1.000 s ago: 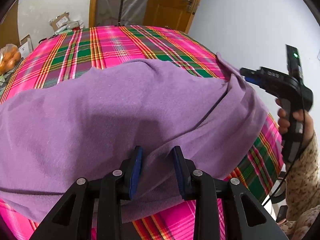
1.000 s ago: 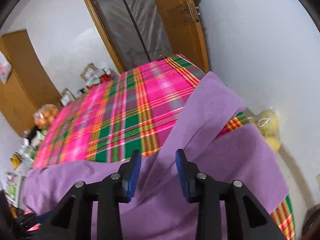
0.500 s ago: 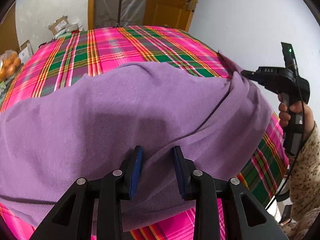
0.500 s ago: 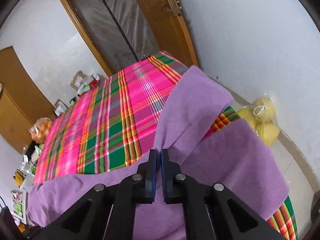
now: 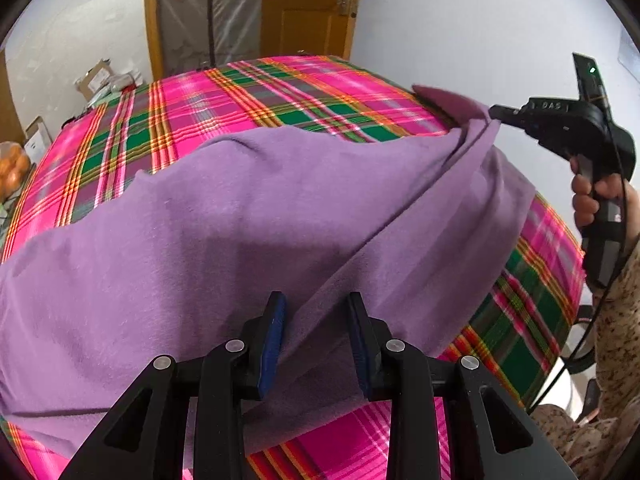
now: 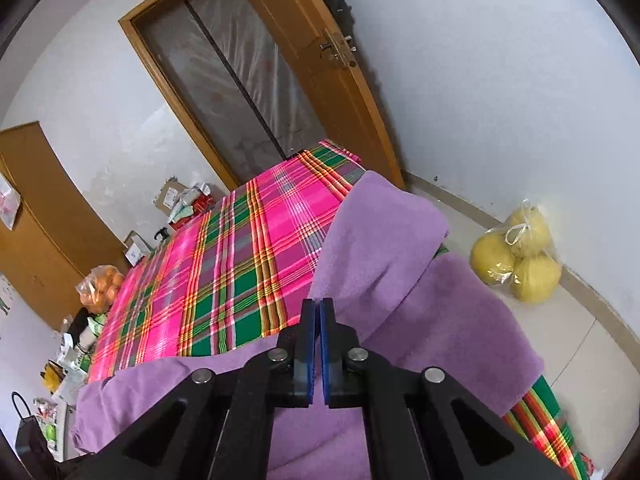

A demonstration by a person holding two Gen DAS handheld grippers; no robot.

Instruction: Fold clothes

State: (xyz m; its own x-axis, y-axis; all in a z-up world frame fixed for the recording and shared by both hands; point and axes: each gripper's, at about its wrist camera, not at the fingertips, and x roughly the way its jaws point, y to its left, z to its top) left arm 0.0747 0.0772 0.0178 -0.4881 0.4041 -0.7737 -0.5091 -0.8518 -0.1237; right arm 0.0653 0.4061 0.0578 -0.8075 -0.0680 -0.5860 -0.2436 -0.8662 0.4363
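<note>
While the purple garment lies spread across the near part of the surface covered by the plaid cloth, whether table or bed cannot be told, no finished fold is evident in either view. Directly under the left tool, whose fingers stand spread with cloth between and below them but nothing pinched, a diagonal ridge of fabric runs ahead and to the right. At the far end of that ridge, the right tool is seen from the left wrist view meeting a raised edge of the garment. In the right wrist view, the right tool's fingers are pressed together with a thin gap at most, and the fabric rises directly ahead of the tips in a lifted flap; a pinch on the garment is judged probable, though the contact itself is hidden. Beyond that tool the flap stands above the plaid cloth, and to its right a further portion of the garment hangs over the edge toward the floor. Assessment: one edge is lifted, consistent with a fold being carried over; the body remains wrinkled and largely single-layered as far as visible. Remaining, by judgement: laying the flap flat, then further folds. Beyond, a bag of yellow fruit rests on the floor.
</note>
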